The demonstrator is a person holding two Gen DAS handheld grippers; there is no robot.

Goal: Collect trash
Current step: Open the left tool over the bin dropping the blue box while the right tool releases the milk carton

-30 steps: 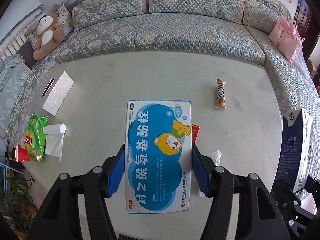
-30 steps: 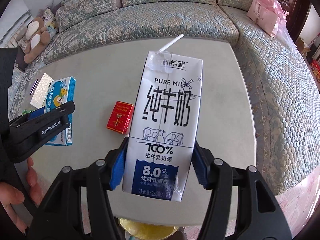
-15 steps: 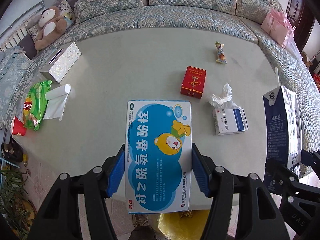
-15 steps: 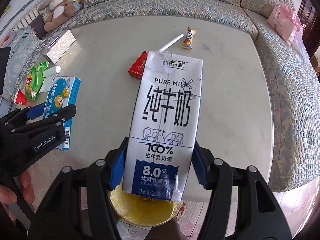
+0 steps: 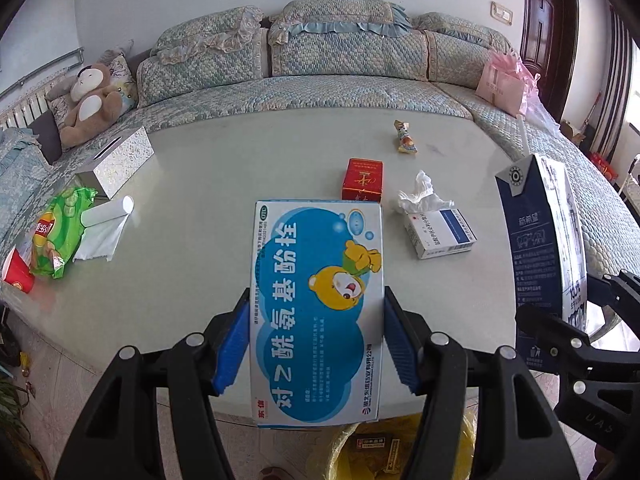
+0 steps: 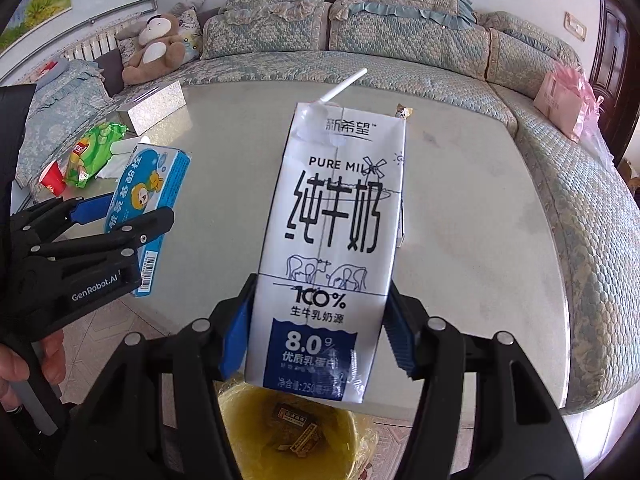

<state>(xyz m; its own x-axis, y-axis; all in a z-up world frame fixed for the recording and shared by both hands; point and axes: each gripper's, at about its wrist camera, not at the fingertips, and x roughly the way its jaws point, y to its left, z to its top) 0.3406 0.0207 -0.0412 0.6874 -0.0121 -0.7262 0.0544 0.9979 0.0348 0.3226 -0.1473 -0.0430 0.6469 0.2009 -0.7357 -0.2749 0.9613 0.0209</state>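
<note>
Both grippers are carrying trash above a yellow-lined bin at the near edge of the table.

The left gripper [image 5: 316,344] is clamping a blue medicine box [image 5: 316,300] between its blue pads, in the lower centre of the left wrist view, with the yellow bin liner [image 5: 400,452] showing just below it. The right gripper [image 6: 320,340] is gripping a milk carton [image 6: 332,240] with a white straw [image 6: 344,86] sticking out of its top, filling the centre of the right wrist view, directly above the open bin. On the table [image 5: 200,280] behind, a red box [image 5: 363,180], a crumpled tissue [image 5: 422,196], a white-and-blue box [image 5: 440,232] and a snack wrapper [image 5: 405,142] are lying right of centre, while a green chip bag [image 5: 56,232], a red cup [image 5: 16,270] and a tissue box [image 5: 116,160] are sitting at the left.
</note>
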